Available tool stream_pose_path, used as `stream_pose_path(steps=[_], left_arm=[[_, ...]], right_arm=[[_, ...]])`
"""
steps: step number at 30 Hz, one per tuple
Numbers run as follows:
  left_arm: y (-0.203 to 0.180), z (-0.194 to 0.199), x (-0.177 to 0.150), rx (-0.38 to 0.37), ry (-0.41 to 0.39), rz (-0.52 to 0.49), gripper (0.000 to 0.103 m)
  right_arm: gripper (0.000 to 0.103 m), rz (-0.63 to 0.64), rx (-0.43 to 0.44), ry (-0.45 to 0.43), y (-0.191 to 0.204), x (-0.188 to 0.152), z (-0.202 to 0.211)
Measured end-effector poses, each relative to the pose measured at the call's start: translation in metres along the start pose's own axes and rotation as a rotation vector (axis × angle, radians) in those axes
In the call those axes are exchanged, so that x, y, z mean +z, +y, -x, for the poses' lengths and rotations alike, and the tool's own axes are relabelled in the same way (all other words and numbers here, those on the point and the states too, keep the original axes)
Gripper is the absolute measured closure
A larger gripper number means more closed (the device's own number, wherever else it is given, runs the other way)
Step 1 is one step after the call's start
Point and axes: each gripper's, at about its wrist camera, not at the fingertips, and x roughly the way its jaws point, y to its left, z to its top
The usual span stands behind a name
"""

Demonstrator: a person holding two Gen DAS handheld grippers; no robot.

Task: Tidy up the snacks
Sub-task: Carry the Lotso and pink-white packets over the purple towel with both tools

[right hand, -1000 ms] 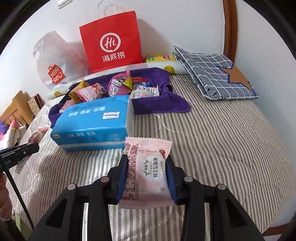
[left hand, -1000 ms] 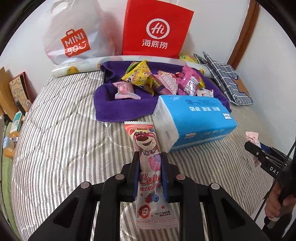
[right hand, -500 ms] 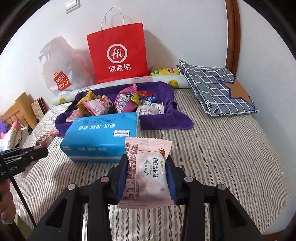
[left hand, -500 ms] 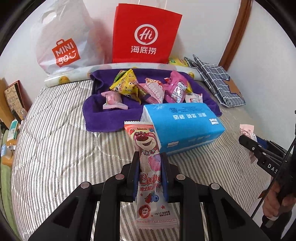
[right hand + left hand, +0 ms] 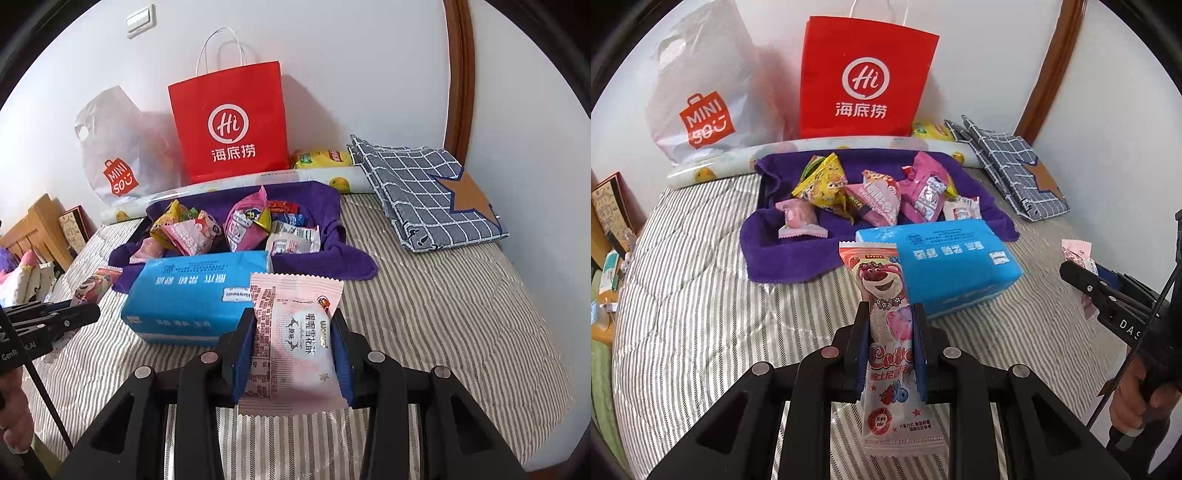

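My left gripper (image 5: 891, 314) is shut on a long pink bear snack packet (image 5: 886, 295) and holds it above the striped bed. My right gripper (image 5: 293, 319) is shut on a pale pink snack packet (image 5: 295, 332), also held above the bed. A purple towel (image 5: 786, 254) lies ahead with several snack packets (image 5: 827, 188) piled on it; it also shows in the right wrist view (image 5: 332, 258). A blue tissue pack (image 5: 953, 262) lies in front of the towel, between it and both grippers, and shows in the right wrist view (image 5: 195, 295) too.
A red paper bag (image 5: 864, 77) and a white Miniso bag (image 5: 698, 96) stand against the wall. A folded checked cloth (image 5: 424, 188) lies at the back right. A wooden bed frame and clutter (image 5: 33, 236) sit at the left edge of the bed.
Both grippers have pulled back and risen a little from the towel and tissue pack, each holding its packet. The scene ahead looks smaller and lower.
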Motion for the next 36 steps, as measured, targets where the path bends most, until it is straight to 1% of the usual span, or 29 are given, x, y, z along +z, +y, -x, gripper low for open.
stream_pose_path(steps=[15,20,36], left_arm=[[-0.012,0.003,0.018,-0.015,-0.031,-0.026,0.082],[-0.013,0.003,0.024,-0.010,-0.041,-0.025,0.082],[-0.018,0.001,0.052,-0.009,-0.064,-0.040,0.082]], right_arm=[[0.066,-0.020,0.033,-0.027,-0.002,0.018,0.001],[0.066,-0.026,0.036,-0.021,-0.002,0.024,0.001],[0.066,-0.013,0.041,-0.045,-0.002,0.045,-0.003]])
